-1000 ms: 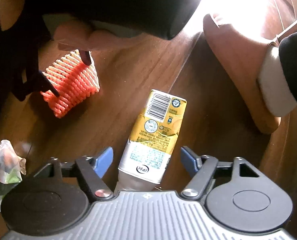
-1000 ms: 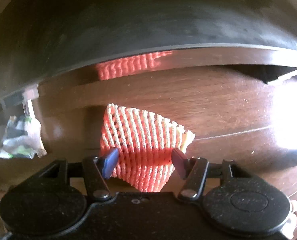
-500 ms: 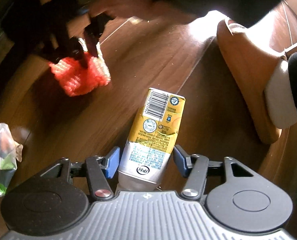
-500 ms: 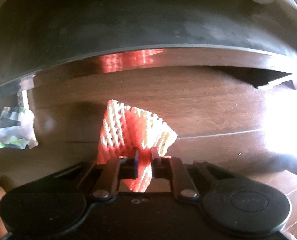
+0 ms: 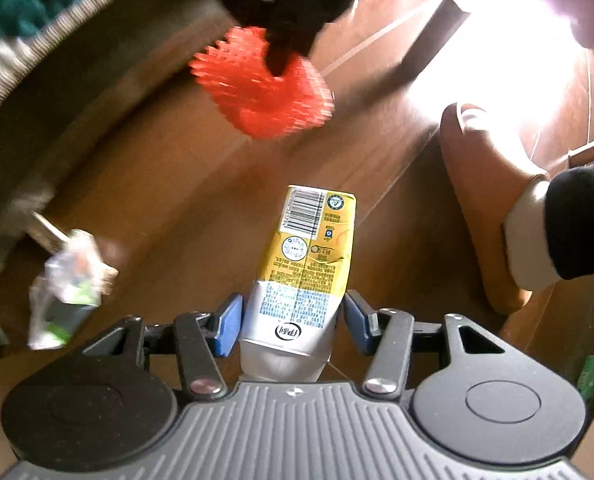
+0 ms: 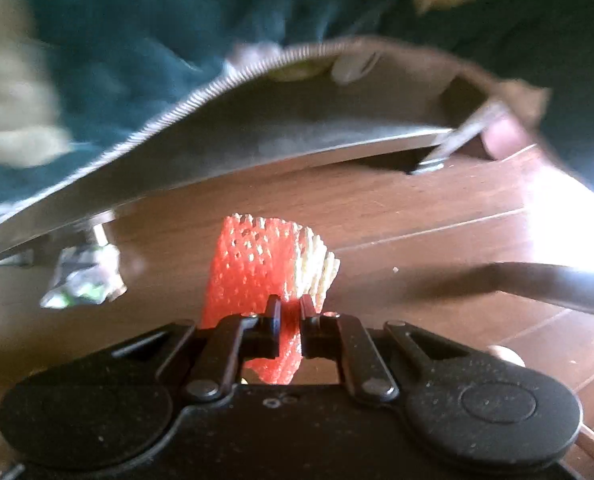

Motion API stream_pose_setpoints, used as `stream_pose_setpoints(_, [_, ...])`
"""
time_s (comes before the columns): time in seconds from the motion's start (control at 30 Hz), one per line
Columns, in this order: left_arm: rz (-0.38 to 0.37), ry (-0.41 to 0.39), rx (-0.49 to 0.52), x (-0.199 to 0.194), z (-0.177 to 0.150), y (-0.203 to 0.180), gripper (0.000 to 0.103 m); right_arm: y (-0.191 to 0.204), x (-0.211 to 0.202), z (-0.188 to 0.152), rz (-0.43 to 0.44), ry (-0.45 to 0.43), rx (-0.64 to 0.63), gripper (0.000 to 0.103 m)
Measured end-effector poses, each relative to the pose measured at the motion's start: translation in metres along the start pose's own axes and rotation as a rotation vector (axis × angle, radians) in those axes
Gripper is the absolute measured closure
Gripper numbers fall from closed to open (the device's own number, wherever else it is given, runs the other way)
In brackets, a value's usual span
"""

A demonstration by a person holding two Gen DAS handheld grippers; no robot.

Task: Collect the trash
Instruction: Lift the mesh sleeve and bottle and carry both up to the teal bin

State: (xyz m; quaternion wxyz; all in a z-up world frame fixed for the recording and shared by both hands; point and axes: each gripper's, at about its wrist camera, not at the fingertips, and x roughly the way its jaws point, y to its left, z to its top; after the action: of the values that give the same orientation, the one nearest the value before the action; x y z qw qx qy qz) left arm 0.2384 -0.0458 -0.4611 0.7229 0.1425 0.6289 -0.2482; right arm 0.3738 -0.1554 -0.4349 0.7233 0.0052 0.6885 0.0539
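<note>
A yellow and white drink carton (image 5: pixel 309 248) sits between the blue pads of my left gripper (image 5: pixel 291 308). Its jaws are closing, and both pads press on the carton's white lower end, holding it above the wooden floor (image 5: pixel 169 184). A red foam fruit net (image 6: pixel 253 268) hangs from my right gripper (image 6: pixel 290 306), which is shut on its lower edge. In the left wrist view the same red net (image 5: pixel 257 92) is blurred, up and to the left of the carton, under the dark right gripper (image 5: pixel 285 64).
A crumpled clear wrapper (image 5: pixel 69 288) with green print lies on the floor at left, also in the right wrist view (image 6: pixel 85 276). A low piece of furniture (image 6: pixel 257 132) on metal legs, draped in teal fabric, spans the back. A person's slippered foot (image 5: pixel 485 208) stands at right.
Both grippers have risen from the floor. The right one shut on the red net and lifted it. The left jaws narrowed onto the carton and raised it.
</note>
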Motion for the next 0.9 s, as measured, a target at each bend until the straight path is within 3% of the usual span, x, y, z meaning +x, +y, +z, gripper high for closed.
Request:
stream_pose_setpoints(0.2, [0.037, -0.093, -0.164, -0.082, -0.005, 0.006, 0.052, -0.006, -0.091, -0.030, 0.006, -0.088, -0.053, 0.095])
stream_pose_setpoints(0.53, [0.055, -0.247, -0.360, -0.206, -0.015, -0.005, 0.054, -0.017, -0.237, -0.087, 0.120, -0.310, -0.053, 0.095])
stream_pose_setpoints(0.73, [0.072, -0.365, -0.412, -0.282, -0.021, -0.023, 0.054, -0.030, -0.325, -0.119, 0.153, -0.436, -0.110, 0.095])
stream_pose_setpoints(0.9, [0.103, -0.502, -0.377, -0.348, -0.016, -0.045, 0.054, -0.047, -0.397, -0.149, 0.155, -0.549, -0.160, 0.095])
